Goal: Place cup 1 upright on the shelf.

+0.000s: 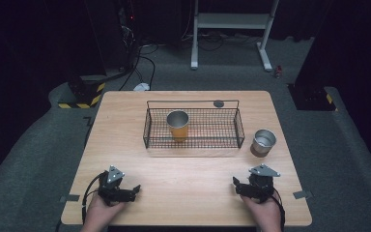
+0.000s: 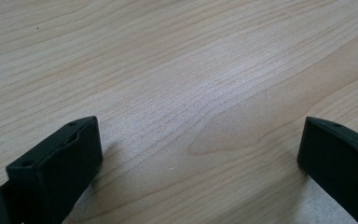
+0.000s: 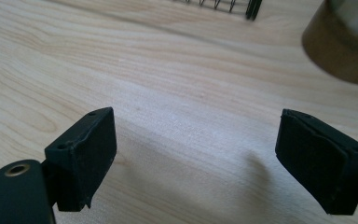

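Observation:
A black wire basket (image 1: 236, 126) stands at the table's middle back, and an orange cup with a metal rim (image 1: 178, 124) stands upright inside it, left of its centre. A second metal cup with a brown base (image 1: 263, 142) stands on the table just right of the basket; it also appears in the right gripper view as the cup (image 3: 342, 46) ahead and to the right. My left gripper (image 1: 134, 191) rests low near the front left edge, open over bare wood (image 2: 198, 133). My right gripper (image 1: 236, 187) rests near the front right, open (image 3: 198, 123), with nothing between its jaws.
The wooden table (image 1: 125, 145) has bare wood between the grippers and the basket. A dark round disc (image 1: 218, 103) lies behind the basket. A basket corner (image 3: 251, 7) shows ahead of the right gripper. On the floor beyond are cables, a white frame (image 1: 232, 21) and yellow-black striped blocks (image 1: 84, 94).

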The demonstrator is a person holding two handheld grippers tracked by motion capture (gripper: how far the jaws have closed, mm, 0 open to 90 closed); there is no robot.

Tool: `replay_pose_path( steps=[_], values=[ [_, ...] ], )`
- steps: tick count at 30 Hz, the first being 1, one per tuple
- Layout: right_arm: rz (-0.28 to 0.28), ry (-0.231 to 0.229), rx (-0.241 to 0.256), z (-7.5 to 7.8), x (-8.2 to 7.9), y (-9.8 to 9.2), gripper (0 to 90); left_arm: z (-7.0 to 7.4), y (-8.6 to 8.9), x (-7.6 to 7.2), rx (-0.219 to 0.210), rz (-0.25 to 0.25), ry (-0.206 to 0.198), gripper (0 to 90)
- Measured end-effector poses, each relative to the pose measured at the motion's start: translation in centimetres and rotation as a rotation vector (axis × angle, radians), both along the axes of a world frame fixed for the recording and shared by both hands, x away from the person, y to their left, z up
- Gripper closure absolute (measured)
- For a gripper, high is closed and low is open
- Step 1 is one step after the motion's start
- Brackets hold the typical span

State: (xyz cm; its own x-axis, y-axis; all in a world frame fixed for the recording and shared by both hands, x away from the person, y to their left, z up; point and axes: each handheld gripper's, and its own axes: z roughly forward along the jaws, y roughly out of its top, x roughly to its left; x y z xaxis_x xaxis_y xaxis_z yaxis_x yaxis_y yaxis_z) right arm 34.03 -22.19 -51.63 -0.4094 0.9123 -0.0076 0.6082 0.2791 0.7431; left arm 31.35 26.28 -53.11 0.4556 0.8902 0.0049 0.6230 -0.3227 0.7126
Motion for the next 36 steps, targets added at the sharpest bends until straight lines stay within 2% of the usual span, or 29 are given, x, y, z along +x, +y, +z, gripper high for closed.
replay_pose_path(
  steps=[3,7,12,14,36],
  values=[
    [0.018,-0.007,0.017,0.3,-0.5,-0.1,12.5,0.0,0.0,0.0,0.000,0.000,0.000,0.3],
    [0.019,-0.011,0.011,0.3,-0.8,-0.3,12.6,0.0,0.0,0.0,-0.001,-0.001,-0.001,0.3],
    [-0.011,-0.025,0.022,0.4,-0.9,-1.3,12.7,0.0,0.1,0.1,0.001,-0.005,0.002,0.3],
    [-0.021,-0.016,0.029,0.4,-0.9,-1.6,12.8,0.0,0.1,0.1,0.002,-0.006,0.002,0.3],
    [-0.072,-0.043,0.050,0.7,-0.9,-3.9,12.8,0.0,0.1,0.2,-0.001,-0.007,0.000,0.3]
  ],
)
